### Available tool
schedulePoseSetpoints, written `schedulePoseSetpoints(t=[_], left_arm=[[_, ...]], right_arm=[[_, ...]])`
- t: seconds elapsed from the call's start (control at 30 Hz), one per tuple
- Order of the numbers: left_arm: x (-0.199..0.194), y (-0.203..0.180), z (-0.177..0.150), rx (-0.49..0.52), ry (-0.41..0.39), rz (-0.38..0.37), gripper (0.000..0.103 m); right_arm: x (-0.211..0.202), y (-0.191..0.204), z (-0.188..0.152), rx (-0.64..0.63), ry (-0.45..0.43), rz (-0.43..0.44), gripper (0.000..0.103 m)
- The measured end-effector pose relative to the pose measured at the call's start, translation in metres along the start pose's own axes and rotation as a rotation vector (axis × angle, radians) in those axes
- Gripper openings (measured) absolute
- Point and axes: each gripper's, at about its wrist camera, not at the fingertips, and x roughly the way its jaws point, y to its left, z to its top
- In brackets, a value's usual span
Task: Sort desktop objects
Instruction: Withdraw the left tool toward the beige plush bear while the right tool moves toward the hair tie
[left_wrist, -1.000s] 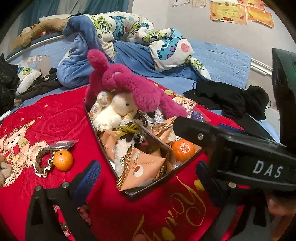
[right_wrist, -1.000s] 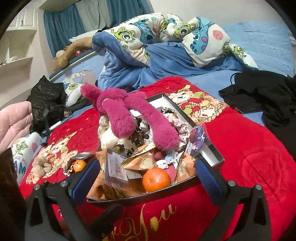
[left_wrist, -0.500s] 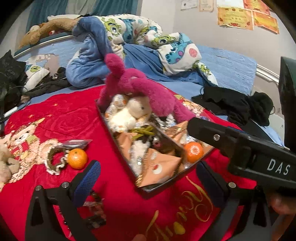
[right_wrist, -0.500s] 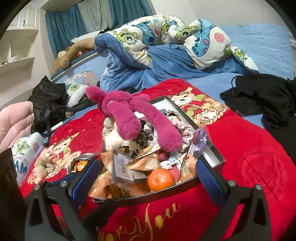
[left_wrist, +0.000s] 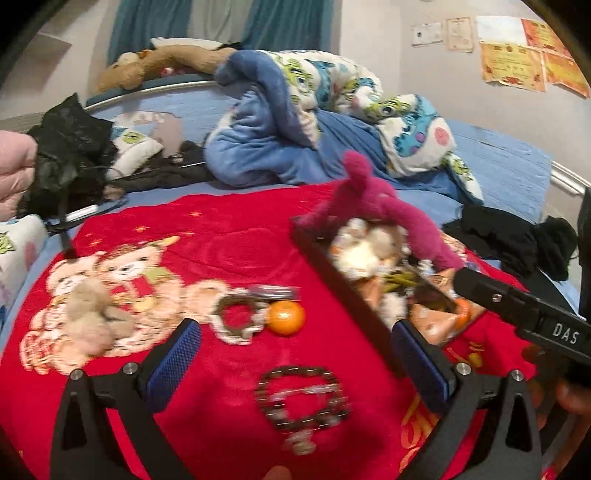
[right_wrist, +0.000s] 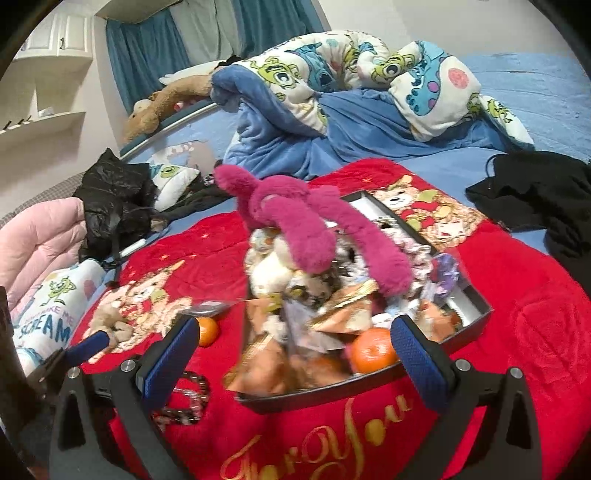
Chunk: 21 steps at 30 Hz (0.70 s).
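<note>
A black box (right_wrist: 476, 306) on the red blanket holds a magenta plush (right_wrist: 295, 218), snack packets and an orange (right_wrist: 373, 350); it also shows in the left wrist view (left_wrist: 332, 269). Loose on the blanket lie an orange (left_wrist: 286, 318), a frilly scrunchie (left_wrist: 236, 319), a dark bead bracelet (left_wrist: 301, 400), a small clear packet (left_wrist: 277, 291) and a small beige plush (left_wrist: 92, 314). My left gripper (left_wrist: 295, 354) is open and empty, above the bracelet and near the orange. My right gripper (right_wrist: 291, 350) is open and empty at the box's near edge.
The red blanket (left_wrist: 207, 236) lies on a blue bed with a crumpled cartoon quilt (left_wrist: 332, 96). Black clothes (right_wrist: 535, 192) lie at the right, a black bag (right_wrist: 110, 199) and pink quilt (right_wrist: 33, 240) at the left.
My left gripper has swung left, away from the box, so the loose orange, scrunchie and bracelet now lie between its fingers. My right gripper has barely moved.
</note>
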Motion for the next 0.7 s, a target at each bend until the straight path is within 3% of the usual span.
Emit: schedulePoseSetpoints(t=[0.37, 0.7], left_arm=[[-0.027, 0.080, -0.015, 0.028, 0.006, 0.143, 0.103], [-0.042, 0.151, -0.028, -0.036, 0.014, 0.232, 0.103]], right_arm=[[0.017, 0.065, -0.008, -0.050, 0.001, 0.085, 0.103], [0.048, 0.110, -0.020, -0.007, 0.007, 0.150, 0.103]])
